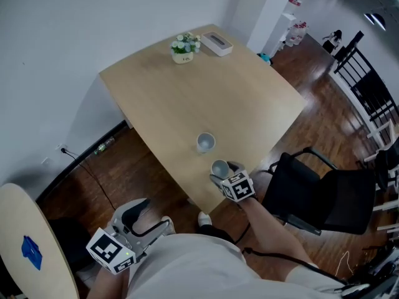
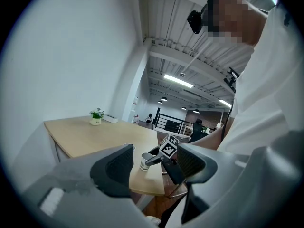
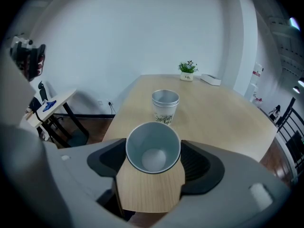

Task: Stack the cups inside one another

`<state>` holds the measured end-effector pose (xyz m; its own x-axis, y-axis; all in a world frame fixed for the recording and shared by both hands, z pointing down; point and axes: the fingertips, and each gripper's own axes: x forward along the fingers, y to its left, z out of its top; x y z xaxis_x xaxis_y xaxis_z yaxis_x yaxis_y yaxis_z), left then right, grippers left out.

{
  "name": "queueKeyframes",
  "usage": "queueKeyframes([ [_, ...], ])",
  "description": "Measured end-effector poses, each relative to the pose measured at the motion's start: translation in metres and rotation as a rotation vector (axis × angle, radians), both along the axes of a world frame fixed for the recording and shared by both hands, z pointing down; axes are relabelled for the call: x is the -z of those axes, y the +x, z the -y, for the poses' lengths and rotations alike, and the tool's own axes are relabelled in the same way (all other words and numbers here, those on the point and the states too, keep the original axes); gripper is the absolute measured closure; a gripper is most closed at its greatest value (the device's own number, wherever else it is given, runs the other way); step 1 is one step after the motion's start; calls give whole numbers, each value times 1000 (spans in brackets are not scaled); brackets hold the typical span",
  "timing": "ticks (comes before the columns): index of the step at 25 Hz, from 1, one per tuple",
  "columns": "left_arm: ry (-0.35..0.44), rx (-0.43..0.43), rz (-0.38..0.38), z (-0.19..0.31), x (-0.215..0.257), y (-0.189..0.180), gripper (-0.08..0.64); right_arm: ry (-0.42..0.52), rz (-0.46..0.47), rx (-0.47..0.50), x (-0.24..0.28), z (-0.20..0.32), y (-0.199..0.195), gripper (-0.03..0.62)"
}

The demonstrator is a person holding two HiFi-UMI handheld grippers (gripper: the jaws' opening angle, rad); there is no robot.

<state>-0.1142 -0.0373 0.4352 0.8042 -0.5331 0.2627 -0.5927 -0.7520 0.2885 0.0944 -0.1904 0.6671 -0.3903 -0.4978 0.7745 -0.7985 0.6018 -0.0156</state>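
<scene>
Cup (image 3: pixel 153 152) one is clamped by the fingers of my right gripper (image 3: pixel 153 159) over the tabletop's (image 1: pixel 187 92) near edge. The second cup (image 3: pixel 165 106) stands just inboard. My left gripper (image 2: pixel 154 163) hangs below the tabletop, fingers spread, empty. A tilted entry could topple the standing cup on this smooth pale wood; the floor (image 1: pixel 124 167) is dark boards.
</scene>
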Motion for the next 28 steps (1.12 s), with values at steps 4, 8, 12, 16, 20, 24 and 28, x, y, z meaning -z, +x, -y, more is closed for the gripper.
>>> queueKeyframes([
  [4,7,15,-7,7,9,20,270,-2,30,45,24,2,6,230],
  [8,16,27,-14,11,13,36,270,12,53,91,58,9,11,232],
  [12,12,48,-22,13,10,48,270,47,78,135,93,24,13,232],
  [16,12,64,-19,16,9,57,270,79,97,178,120,42,9,232],
  [20,14,99,-19,21,8,56,270,100,107,220,133,59,-1,232],
  [24,21,143,-18,26,10,50,270,103,107,260,135,72,-15,232],
  [28,25,185,-20,31,9,42,270,102,98,295,127,86,-29,232],
])
